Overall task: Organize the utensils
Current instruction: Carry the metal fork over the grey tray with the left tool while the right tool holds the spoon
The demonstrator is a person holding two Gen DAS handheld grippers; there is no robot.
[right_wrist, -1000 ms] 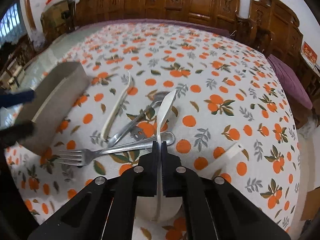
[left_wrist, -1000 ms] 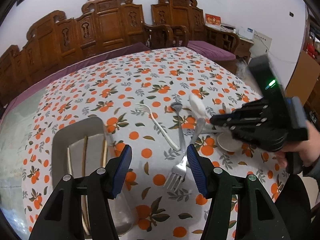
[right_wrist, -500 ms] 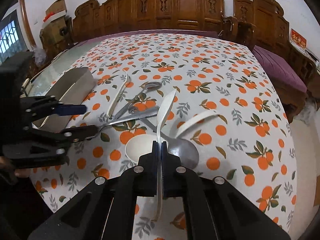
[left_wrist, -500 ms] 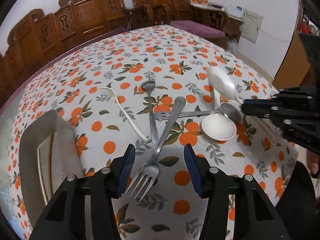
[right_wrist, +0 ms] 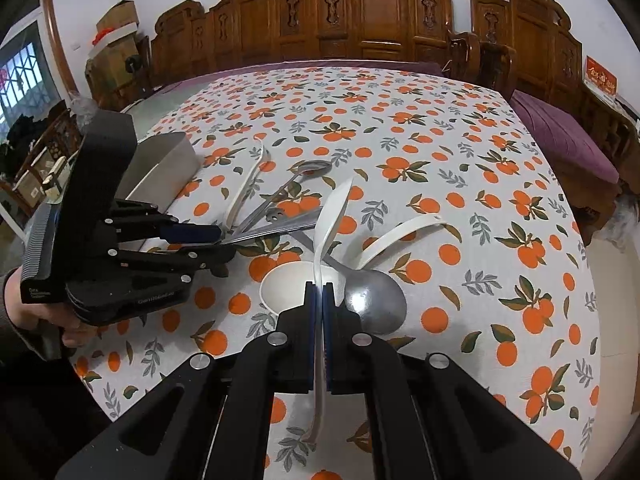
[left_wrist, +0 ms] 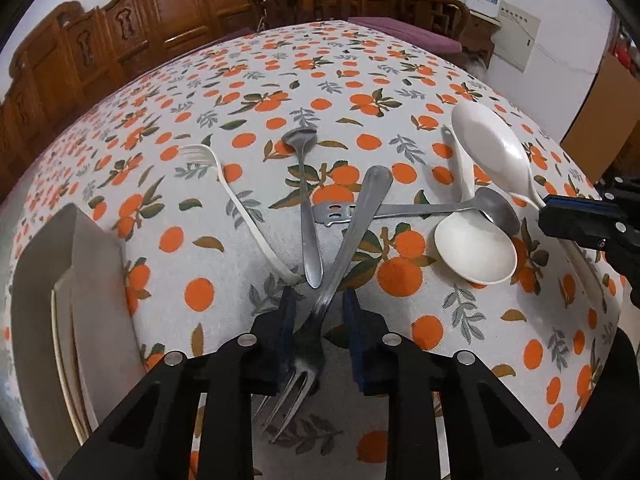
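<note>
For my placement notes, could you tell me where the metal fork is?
The metal fork lies mid-table in the left wrist view, between the left gripper's fingers, crossing a metal spoon.

Left wrist view: between our left fingers (left_wrist: 286, 322) lies the fork (left_wrist: 344, 248), tines back toward us, handle running forward across the counter (left_wrist: 400, 64). Just left of it, a teaspoon (left_wrist: 306, 204); further left, a plastic fork (left_wrist: 236, 204); far left, the tray (left_wrist: 96, 280). Forward-right, a ladle (left_wrist: 424, 210) crosses under the fork handle, its bowl beside the soup spoon (left_wrist: 474, 250). Right wrist view: our right fingers (right_wrist: 310, 336) flank a raised spoon (right_wrist: 328, 220) above the soup spoon.
</note>
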